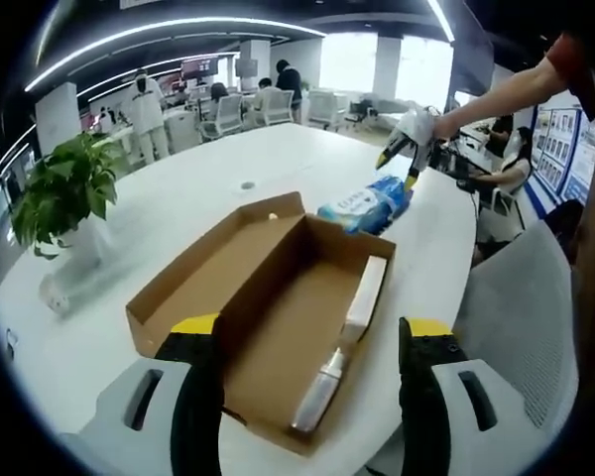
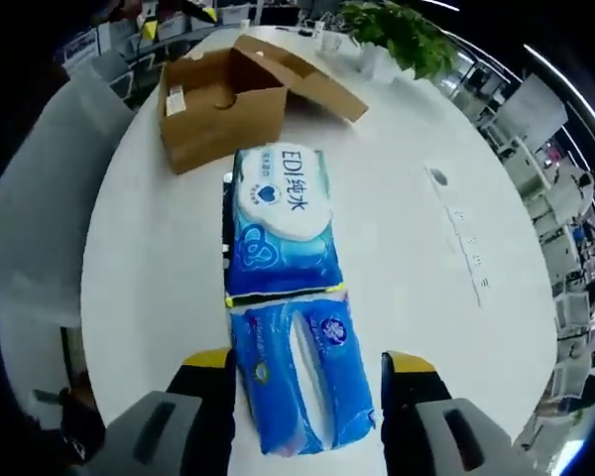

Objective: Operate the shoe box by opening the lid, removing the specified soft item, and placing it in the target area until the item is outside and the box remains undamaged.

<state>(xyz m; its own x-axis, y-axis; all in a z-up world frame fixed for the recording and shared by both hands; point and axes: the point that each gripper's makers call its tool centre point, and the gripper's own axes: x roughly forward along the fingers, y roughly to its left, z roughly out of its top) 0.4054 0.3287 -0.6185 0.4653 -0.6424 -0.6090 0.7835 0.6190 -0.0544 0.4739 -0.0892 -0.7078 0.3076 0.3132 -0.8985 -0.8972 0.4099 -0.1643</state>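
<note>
The brown cardboard shoe box (image 1: 278, 317) lies open on the white table (image 1: 169, 208), its lid (image 1: 213, 263) folded flat to the left. A long clear-wrapped item (image 1: 347, 347) rests along the box's right inner wall. My left gripper (image 1: 309, 329) is open, its yellow-tipped jaws on either side of the box's near end. My right gripper (image 1: 397, 167) is shut on a soft blue wipes pack (image 1: 365, 205), held just past the box's far right corner. In the right gripper view the pack (image 2: 278, 228) runs forward from my right gripper (image 2: 305, 365) toward the box (image 2: 218, 109).
A potted plant (image 1: 64, 188) (image 2: 397, 30) stands near the table's edge. A grey chair (image 1: 521, 317) (image 2: 40, 198) sits close to the table. A small round port (image 1: 247, 184) (image 2: 436, 177) is set in the tabletop. People and desks fill the far background.
</note>
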